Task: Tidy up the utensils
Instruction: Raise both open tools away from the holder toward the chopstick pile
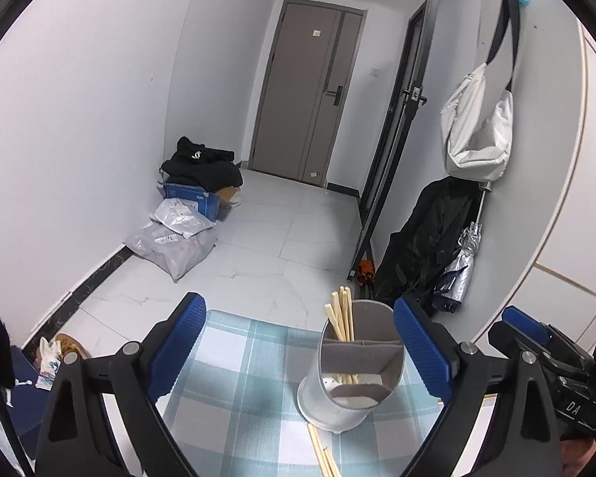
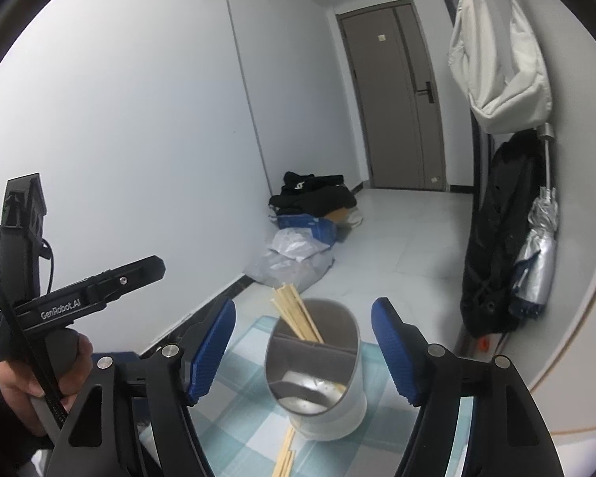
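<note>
Left wrist: left gripper (image 1: 298, 342) spread wide, nothing between its pads. Holder (image 1: 351, 365) upright on checked cloth (image 1: 234, 361); several chopsticks (image 1: 341, 314) already stand in its rear compartment. Loose chopsticks (image 1: 322, 453) lie on the cloth just before the holder, not yet stowed.

Right wrist: right gripper (image 2: 304, 351) released too, empty. Judged partly done; the loose sticks remain.
</note>
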The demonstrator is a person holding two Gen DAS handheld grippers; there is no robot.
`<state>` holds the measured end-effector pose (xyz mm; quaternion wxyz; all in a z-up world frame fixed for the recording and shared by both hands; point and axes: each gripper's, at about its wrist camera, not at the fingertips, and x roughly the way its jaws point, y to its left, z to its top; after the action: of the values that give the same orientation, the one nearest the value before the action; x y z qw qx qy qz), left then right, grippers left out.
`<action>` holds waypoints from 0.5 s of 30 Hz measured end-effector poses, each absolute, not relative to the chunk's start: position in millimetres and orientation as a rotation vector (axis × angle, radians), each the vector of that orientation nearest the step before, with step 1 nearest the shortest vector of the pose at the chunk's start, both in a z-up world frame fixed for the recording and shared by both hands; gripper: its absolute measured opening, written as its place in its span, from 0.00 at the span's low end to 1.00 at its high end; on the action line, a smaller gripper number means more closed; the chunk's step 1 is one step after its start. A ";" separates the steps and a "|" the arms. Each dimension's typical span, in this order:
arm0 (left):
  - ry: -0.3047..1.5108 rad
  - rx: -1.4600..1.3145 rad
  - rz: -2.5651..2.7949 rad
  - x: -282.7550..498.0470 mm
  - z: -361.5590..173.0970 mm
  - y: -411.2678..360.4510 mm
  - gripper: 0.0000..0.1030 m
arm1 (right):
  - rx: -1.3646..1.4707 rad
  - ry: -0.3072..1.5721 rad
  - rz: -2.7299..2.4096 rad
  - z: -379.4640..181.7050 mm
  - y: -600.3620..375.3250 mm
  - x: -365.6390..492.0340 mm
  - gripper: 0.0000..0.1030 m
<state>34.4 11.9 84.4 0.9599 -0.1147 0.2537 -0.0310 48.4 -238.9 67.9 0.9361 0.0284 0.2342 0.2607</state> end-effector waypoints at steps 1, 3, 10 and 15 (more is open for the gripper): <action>0.511 -0.226 -0.062 31.4 84.7 11.3 0.91 | 0.060 0.474 0.527 68.0 -239.3 44.2 0.69; 0.508 -0.211 -0.059 25.6 84.3 9.5 0.92 | 0.067 0.469 0.516 66.7 -240.0 37.3 0.71; 0.508 -0.188 -0.036 11.1 75.2 4.9 0.93 | 0.087 0.468 0.454 56.9 -243.8 15.3 0.79; 0.507 -0.165 0.004 0.3 63.0 0.8 0.93 | 0.091 0.489 0.416 39.6 -249.8 6.2 0.79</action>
<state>0.3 0.8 63.0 0.9647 -0.0816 0.2505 0.0022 6.2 -249.8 39.6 0.9479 0.0445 0.2403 0.2045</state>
